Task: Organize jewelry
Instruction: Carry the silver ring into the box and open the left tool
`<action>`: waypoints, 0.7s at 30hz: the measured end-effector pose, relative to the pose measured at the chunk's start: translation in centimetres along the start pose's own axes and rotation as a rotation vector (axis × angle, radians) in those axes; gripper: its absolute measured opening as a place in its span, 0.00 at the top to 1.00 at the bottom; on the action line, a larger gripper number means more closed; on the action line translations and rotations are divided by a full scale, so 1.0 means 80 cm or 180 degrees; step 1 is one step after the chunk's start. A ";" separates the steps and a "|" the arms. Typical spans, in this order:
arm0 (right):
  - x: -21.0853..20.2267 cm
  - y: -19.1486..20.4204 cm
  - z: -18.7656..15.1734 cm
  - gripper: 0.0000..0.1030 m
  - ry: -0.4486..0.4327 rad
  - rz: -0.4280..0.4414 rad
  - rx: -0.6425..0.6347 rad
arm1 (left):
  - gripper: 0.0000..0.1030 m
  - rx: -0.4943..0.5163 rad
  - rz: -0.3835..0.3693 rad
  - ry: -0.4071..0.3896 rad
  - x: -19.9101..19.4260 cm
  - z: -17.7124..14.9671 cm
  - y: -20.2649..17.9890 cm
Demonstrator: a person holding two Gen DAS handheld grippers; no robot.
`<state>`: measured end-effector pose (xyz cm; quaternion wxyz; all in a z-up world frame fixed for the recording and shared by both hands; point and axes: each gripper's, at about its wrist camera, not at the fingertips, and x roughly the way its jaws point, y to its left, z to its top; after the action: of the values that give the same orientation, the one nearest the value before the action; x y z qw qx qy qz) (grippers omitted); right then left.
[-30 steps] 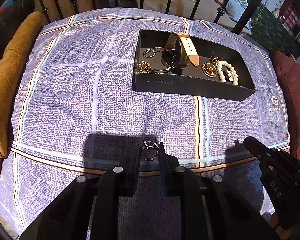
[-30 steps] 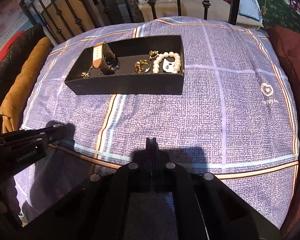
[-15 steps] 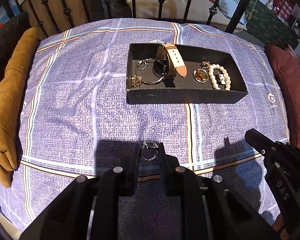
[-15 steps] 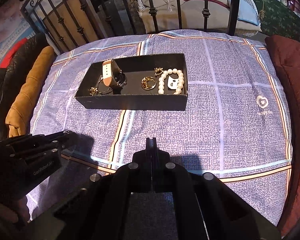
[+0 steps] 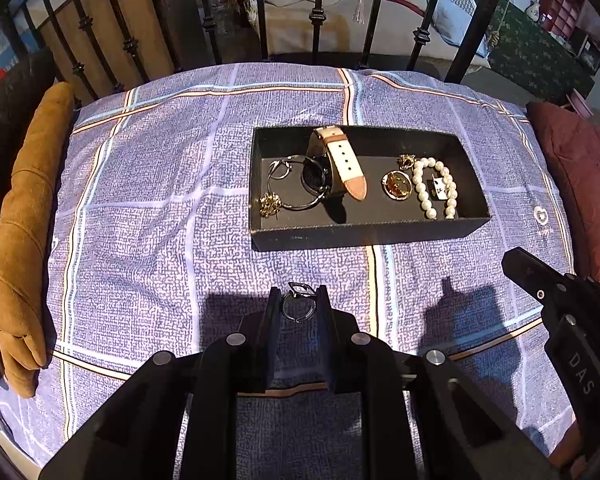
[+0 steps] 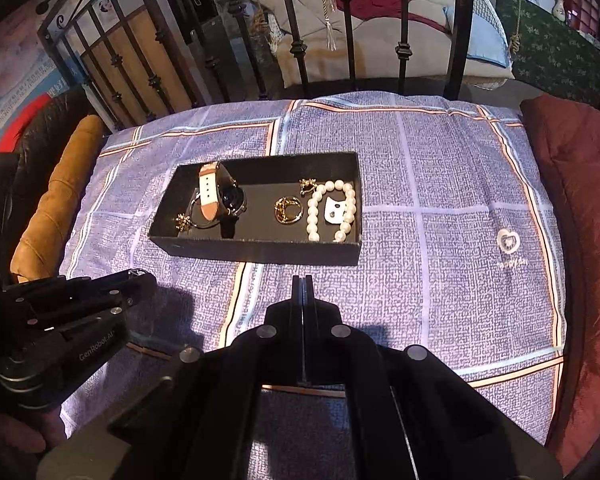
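Observation:
My left gripper (image 5: pixel 299 300) is shut on a dark ring (image 5: pixel 298 303) with a square top, held above the cloth in front of the black tray (image 5: pixel 364 234). The tray holds a watch (image 5: pixel 338 170) with a cream strap, a bangle (image 5: pixel 296 188), a gold brooch (image 5: pixel 397 186), a pearl bracelet (image 5: pixel 436 188) and small gold pieces. My right gripper (image 6: pixel 302 280) is shut and empty, in front of the tray (image 6: pixel 260 249), right of the left gripper (image 6: pixel 136 280).
A purple checked cloth (image 5: pixel 160 200) covers the table. A tan cushion (image 5: pixel 20 220) lies at the left, a red cushion (image 5: pixel 580 184) at the right. Black iron railing bars (image 5: pixel 320 12) stand behind the table.
Both grippers have pulled back and up from the tray, which now looks smaller and farther. The left gripper still holds the ring. The right stays shut.

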<state>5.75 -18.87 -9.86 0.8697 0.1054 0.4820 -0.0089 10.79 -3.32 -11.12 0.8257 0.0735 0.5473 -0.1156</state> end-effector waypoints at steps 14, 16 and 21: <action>0.014 0.011 0.058 0.99 -0.0203 -0.0029 -0.0091 | 0.84 0.0119 -0.0042 -0.0216 0.006 0.076 -0.019; 0.022 0.008 0.064 0.99 -0.0188 -0.0033 -0.0076 | 0.84 0.0135 -0.0035 -0.0225 0.011 0.083 -0.022; 0.037 0.006 0.072 0.99 -0.0146 -0.0044 -0.0060 | 0.84 0.0171 -0.0044 -0.0191 0.024 0.091 -0.023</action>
<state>12.22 -19.22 -9.27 0.8814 0.0936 0.4628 -0.0128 17.49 -7.12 -10.03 0.8386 0.0883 0.5195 -0.1381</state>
